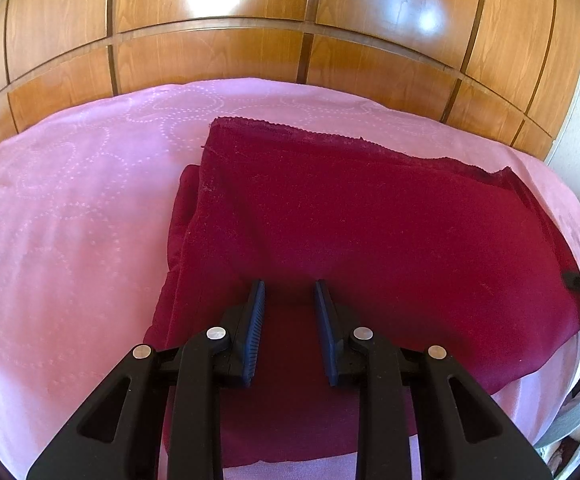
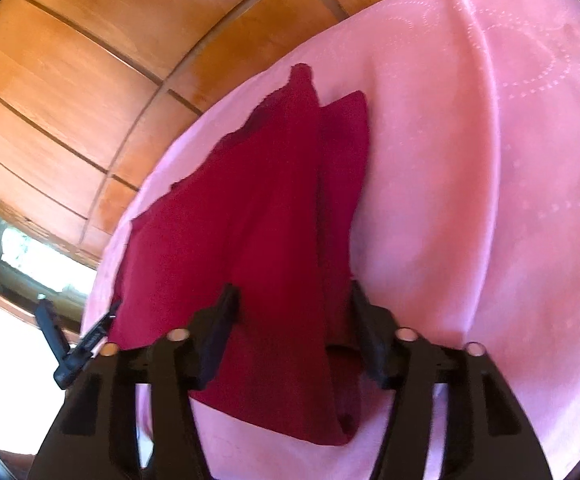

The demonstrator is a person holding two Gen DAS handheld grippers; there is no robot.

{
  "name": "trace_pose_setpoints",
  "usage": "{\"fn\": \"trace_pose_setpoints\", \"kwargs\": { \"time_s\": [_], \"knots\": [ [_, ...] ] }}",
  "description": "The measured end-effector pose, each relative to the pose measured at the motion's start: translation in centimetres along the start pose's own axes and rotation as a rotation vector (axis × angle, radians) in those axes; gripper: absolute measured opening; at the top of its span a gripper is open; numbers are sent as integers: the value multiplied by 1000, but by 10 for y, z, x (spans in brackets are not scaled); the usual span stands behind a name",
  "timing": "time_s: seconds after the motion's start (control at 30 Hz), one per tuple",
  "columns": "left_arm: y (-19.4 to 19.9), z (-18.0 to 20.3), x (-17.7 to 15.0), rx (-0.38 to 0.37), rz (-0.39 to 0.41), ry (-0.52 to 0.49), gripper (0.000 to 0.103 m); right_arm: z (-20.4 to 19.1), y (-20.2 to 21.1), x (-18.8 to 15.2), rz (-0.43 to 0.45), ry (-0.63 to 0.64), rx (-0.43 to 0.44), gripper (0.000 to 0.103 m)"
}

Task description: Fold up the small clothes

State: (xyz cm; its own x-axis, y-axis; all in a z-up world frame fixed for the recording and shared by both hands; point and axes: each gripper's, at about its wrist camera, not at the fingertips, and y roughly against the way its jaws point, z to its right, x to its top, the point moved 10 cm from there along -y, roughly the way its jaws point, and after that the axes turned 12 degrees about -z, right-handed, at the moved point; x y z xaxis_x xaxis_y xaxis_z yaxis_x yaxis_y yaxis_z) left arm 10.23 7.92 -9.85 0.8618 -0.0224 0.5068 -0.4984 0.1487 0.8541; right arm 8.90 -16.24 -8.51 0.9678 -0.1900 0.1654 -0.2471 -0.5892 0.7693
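Note:
A dark red cloth [image 1: 362, 224] lies folded in layers on a pink bedspread [image 1: 70, 216]. My left gripper [image 1: 290, 292] is open, its black fingers above the cloth's near edge, holding nothing. In the right wrist view the same red cloth [image 2: 258, 240] runs away from me as a long folded strip. My right gripper [image 2: 294, 292] is open over its near end, fingers wide on either side of the top layer, holding nothing. The left gripper's tip [image 2: 74, 344] shows at the cloth's left edge.
A wooden panelled headboard [image 1: 250, 52] runs behind the bed. The pink bedspread [image 2: 490, 200] stretches wide to the right of the cloth. A window [image 2: 22, 256] shows at the left of the right wrist view.

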Motion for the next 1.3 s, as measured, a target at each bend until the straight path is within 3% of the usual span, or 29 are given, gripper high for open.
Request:
{"fn": "trace_pose_setpoints", "kwargs": {
  "time_s": [0.1,0.37,0.47,0.67,0.9,1.03,1.17,1.3],
  "knots": [
    [2,-1,1,-14,-8,11,25,-6,-1,0,-2,-6,3,32],
    [14,-2,4,-123,-43,69,25,-36,17,6,21,57,-33,27],
    [21,5,3,-207,-62,64,25,-69,22,13,44,116,-9,26],
    [32,2,6,-286,-65,75,25,-160,13,26,53,267,70,25],
    [49,-23,16,-435,-65,190,25,-252,-35,23,3,403,164,24],
    [63,-42,24,-503,-38,252,25,-292,-81,5,-78,473,202,23],
    [71,-62,28,-560,-24,322,25,-314,-127,-18,-153,530,195,23],
    [72,-66,31,-613,-51,330,25,-321,-159,-38,-199,590,141,23]
  ]
}}
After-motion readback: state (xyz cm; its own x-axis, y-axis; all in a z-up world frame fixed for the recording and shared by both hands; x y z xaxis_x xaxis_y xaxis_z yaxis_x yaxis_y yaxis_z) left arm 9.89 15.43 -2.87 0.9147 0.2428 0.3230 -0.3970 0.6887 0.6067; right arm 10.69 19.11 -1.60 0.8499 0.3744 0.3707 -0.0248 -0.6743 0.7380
